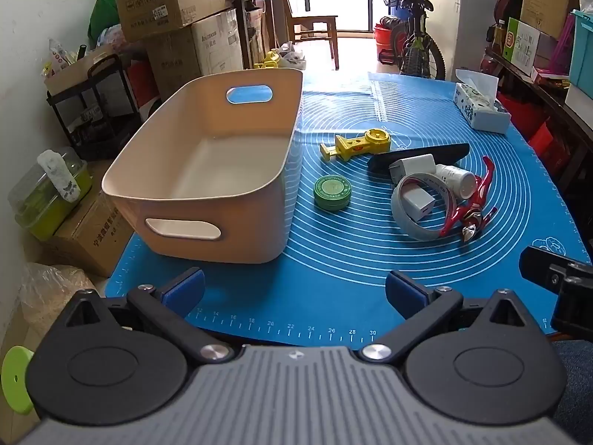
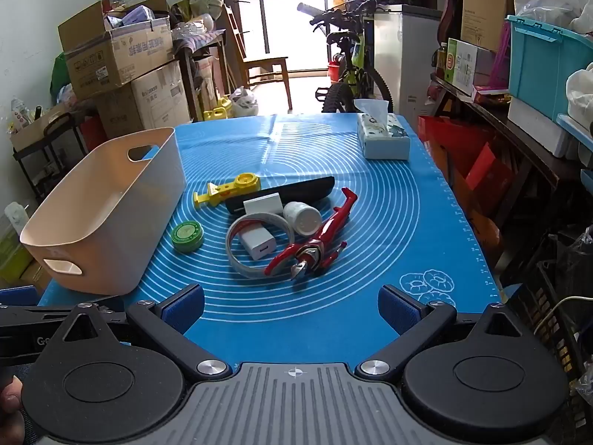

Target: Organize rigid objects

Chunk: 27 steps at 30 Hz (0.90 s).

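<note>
A beige basket [image 1: 148, 170] [image 2: 74, 222] with nothing inside stands on the left of the blue mat [image 1: 333, 259] [image 2: 370, 204]. To its right lie a green round tin [image 1: 331, 193] [image 2: 187, 236], a yellow tool [image 1: 357, 144] [image 2: 229, 189], a black case [image 1: 448, 154] [image 2: 307, 189], two white chargers [image 1: 417, 205] [image 2: 257, 244], a grey tape ring [image 1: 418, 228] [image 2: 244, 269], a white bottle [image 1: 457, 180] [image 2: 302, 217] and a red figure [image 1: 478, 204] [image 2: 318, 248]. My left gripper [image 1: 294, 289] hovers open at the mat's near edge. My right gripper [image 2: 291, 306] is open too, short of the figure.
A tissue box [image 1: 480, 107] [image 2: 383, 137] sits at the mat's far right. Cardboard boxes [image 1: 174, 0] and a black cart crowd the left, shelves with bins [image 2: 548, 63] the right. A bicycle [image 2: 352, 63] and a chair stand beyond the table.
</note>
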Available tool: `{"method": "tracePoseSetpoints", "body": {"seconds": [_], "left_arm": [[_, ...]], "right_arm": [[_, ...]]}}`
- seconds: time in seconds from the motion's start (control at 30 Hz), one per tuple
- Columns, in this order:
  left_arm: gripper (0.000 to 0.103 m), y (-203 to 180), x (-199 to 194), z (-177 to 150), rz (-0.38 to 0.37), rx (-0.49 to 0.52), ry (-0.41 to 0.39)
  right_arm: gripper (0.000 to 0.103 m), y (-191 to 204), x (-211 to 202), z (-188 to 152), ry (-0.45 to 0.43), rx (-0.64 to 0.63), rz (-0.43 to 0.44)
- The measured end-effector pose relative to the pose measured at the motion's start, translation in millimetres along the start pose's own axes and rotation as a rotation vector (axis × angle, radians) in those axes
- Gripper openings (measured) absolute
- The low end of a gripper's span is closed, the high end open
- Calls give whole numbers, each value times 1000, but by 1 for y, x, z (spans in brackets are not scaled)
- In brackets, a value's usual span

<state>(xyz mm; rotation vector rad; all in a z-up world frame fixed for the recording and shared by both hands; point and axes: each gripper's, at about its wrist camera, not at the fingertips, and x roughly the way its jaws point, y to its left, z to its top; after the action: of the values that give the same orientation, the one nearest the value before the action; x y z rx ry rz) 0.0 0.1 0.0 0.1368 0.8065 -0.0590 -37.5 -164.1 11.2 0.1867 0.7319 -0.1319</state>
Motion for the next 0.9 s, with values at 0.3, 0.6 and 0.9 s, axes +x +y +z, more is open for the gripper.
{"method": "tracePoseSetpoints", "body": {"seconds": [0.3, 0.6, 0.9], "left_arm": [[102, 0, 0, 0, -1, 1, 3], [102, 0, 0, 0, 1, 2, 3], [102, 0, 0, 0, 2, 2, 4]], "right_arm": [[99, 0, 0, 0, 2, -5, -7], [99, 0, 0, 0, 0, -6, -6], [99, 0, 0, 0, 0, -5, -6]]}}
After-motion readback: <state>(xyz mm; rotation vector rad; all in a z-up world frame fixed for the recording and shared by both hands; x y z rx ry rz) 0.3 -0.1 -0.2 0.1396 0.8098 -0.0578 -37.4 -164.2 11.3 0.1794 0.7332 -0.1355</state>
